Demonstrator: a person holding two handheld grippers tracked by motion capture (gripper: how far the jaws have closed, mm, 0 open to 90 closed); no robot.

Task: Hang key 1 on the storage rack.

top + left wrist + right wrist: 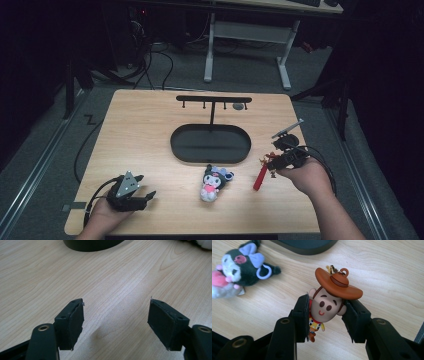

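Dark room, grey floor, light wood bench (pixel 150 130) in front of me with a black hanger stand (pixel 211 142) at the middle: oval tray base, post, crossbar with small pegs. My right hand-held gripper (pixel 325 312) is clamped on a cowboy keychain figure (pixel 329 300), pads pressing both sides of its head just under the brown hat brim. In the high view that hand-held gripper (pixel 282 156) hangs above the bench's right side with the figure in it and a red tassel (pixel 260 177) dangling down to the left. Figure looks like a small, light, hard vinyl or rubber piece; smooth rounded head, so I judge it could slip or swivel between the pads. Better hold is where I have it, across the head under the hat, leaving the metal loop and clasp (pixel 337 269) on top free for a peg. Tassel is limp and will swing.

Right hand (pixel 305 177) comes in from the bottom right, wrist angled in toward the stand, jaws pointing forward-left. Left hand-held gripper (pixel 115 320) rests low at the bench's front-left corner, jaws spread wide, nothing between them, only bare wood. Plush keychain (pixel 214 182), dark with a pink front, lies on the bench between my two hands, just in front of the tray.
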